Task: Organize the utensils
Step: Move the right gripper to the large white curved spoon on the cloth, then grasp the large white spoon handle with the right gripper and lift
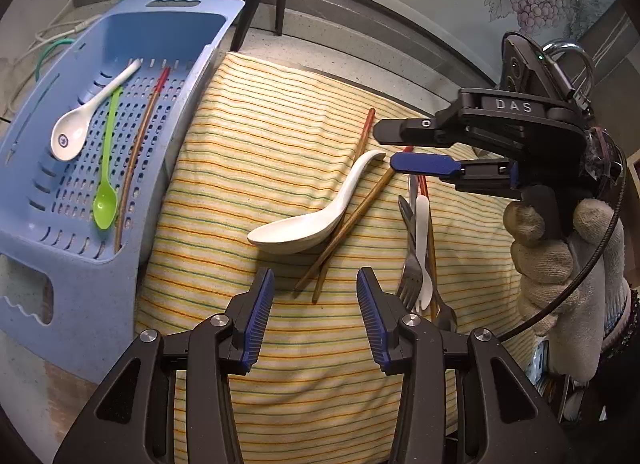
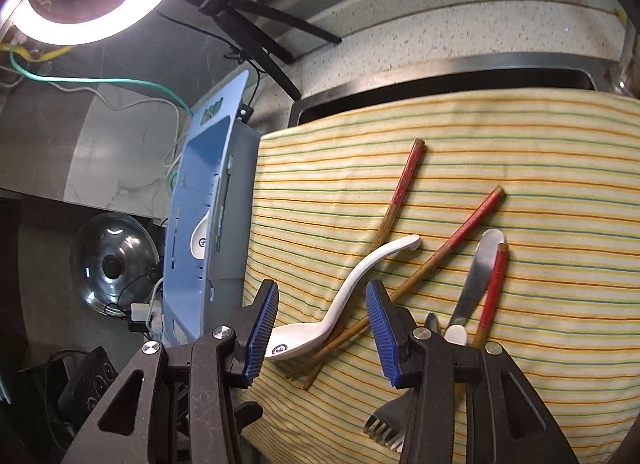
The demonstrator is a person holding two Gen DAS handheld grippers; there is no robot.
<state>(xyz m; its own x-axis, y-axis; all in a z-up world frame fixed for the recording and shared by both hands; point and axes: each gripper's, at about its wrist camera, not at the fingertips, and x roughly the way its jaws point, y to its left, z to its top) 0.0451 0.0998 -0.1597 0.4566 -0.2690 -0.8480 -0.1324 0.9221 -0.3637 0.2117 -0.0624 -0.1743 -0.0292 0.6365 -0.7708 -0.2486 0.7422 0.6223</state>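
Two hand-held grippers over a striped cloth (image 1: 248, 143) strewn with utensils. The left gripper (image 1: 315, 314) hangs part-open and empty above the cloth; the white ceramic spoon (image 1: 316, 219) lies just beyond its fingertips at 12 o'clock, crossed over two red-tipped chopsticks (image 1: 344, 223). At 2 o'clock from the spoon the right gripper (image 1: 404, 147), held in a gloved hand (image 1: 560, 260), also stands part-open with nothing between its fingers. At 3 o'clock lie a metal fork (image 1: 410, 264), a white plastic fork (image 1: 423, 248) and a further chopstick. The blue basket (image 1: 188, 111), at 10 o'clock, already holds a white spoon (image 1: 80, 119), a green spoon (image 1: 106, 183) and one chopstick (image 1: 140, 155). Judged step: approach to the next pickup, sorting partly done. The next move calls for choosing one utensil, probably the ceramic spoon, and straddling its handle without snagging the chopsticks beneath.
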